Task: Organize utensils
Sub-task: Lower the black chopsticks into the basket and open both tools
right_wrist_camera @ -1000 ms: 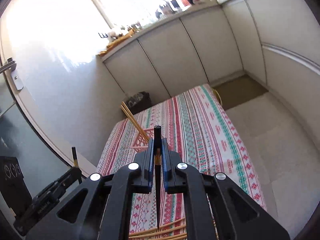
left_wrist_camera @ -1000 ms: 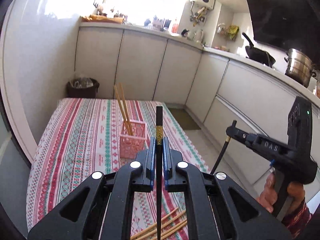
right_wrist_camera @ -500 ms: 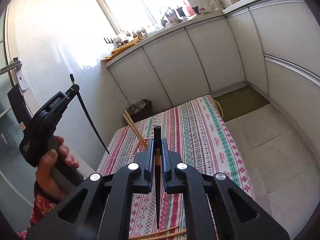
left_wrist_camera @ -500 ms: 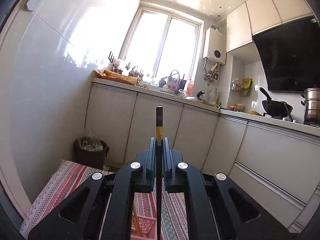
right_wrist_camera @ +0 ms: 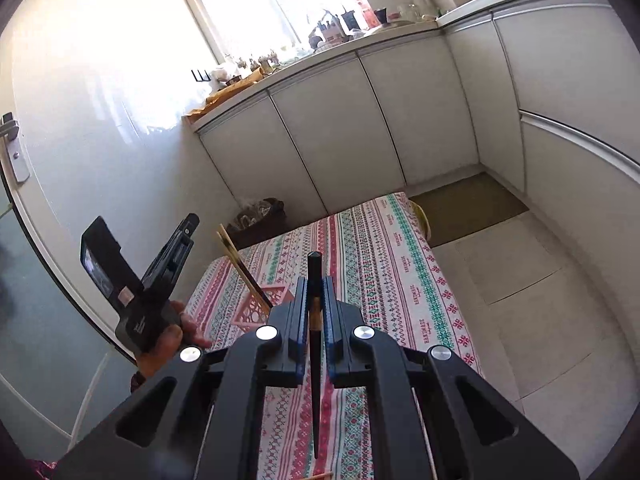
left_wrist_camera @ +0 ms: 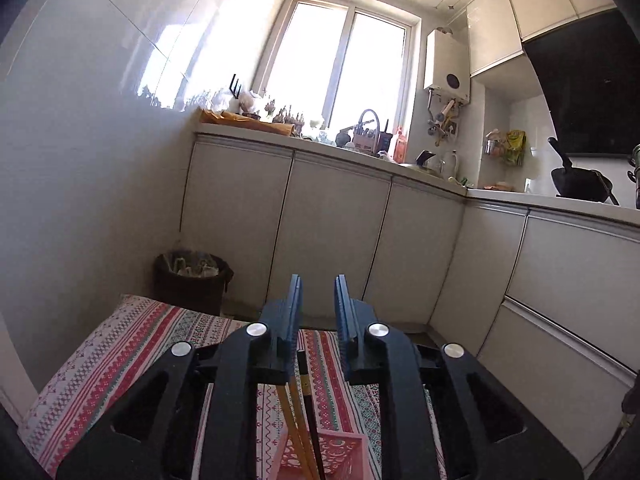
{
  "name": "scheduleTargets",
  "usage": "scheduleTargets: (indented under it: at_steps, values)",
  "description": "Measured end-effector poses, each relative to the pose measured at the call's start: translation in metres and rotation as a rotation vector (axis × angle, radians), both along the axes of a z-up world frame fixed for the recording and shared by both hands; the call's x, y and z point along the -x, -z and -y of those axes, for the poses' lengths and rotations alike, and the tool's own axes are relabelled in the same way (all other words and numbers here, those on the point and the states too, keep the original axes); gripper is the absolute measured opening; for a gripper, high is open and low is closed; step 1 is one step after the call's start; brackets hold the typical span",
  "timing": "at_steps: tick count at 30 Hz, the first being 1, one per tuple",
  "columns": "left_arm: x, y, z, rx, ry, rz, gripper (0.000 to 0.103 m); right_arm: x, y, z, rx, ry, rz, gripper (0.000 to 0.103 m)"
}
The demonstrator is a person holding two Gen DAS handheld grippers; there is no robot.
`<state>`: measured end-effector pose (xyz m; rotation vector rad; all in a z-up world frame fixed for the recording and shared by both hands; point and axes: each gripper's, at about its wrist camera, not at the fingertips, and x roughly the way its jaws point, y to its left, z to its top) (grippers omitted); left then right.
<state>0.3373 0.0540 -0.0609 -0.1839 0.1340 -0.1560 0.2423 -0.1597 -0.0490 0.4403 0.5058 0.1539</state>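
In the left wrist view my left gripper [left_wrist_camera: 317,280] hangs above the pink basket [left_wrist_camera: 332,456], its jaws opening with nothing between the pads. Below them a black chopstick [left_wrist_camera: 311,420] stands in the basket beside two wooden chopsticks [left_wrist_camera: 291,416]. My right gripper [right_wrist_camera: 316,280] is shut on a second black chopstick [right_wrist_camera: 314,320], which points up out of the jaws and down toward the striped tablecloth [right_wrist_camera: 392,264]. The right wrist view also shows the left gripper [right_wrist_camera: 191,222] in a hand [right_wrist_camera: 172,336], left of the basket [right_wrist_camera: 260,306].
A dark waste bin [left_wrist_camera: 192,276] stands beyond the table's far end, against white cabinets [left_wrist_camera: 332,240]. A brown floor mat [right_wrist_camera: 468,208] lies on the tiled floor right of the table. A loose wooden chopstick [right_wrist_camera: 320,476] lies at the near edge.
My left gripper swung up and across to above the basket, then parted its jaws; the black chopstick it held has dropped into the basket. The right gripper keeps its chopstick and drifted slightly.
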Motion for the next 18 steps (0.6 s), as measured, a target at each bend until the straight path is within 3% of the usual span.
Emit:
scheduleTargets:
  at_steps: [6, 10, 13, 18]
  values:
    - [0.061, -0.071, -0.021, -0.032, 0.0, 0.041, 0.018, -0.024, -0.066, -0.015, 0.003, -0.003, 0.144, 0.007]
    - [0.096, -0.102, -0.042, -0.031, -0.031, -0.017, 0.022, -0.049, -0.099, -0.03, 0.005, -0.004, 0.216, 0.007]
    - [0.118, -0.109, -0.052, -0.056, -0.076, -0.035, 0.022, -0.068, -0.104, -0.044, 0.023, 0.006, 0.252, 0.007]
    - [0.128, -0.097, -0.069, -0.032, -0.101, -0.065, 0.022, -0.097, -0.077, -0.072, 0.069, 0.008, 0.246, 0.007]
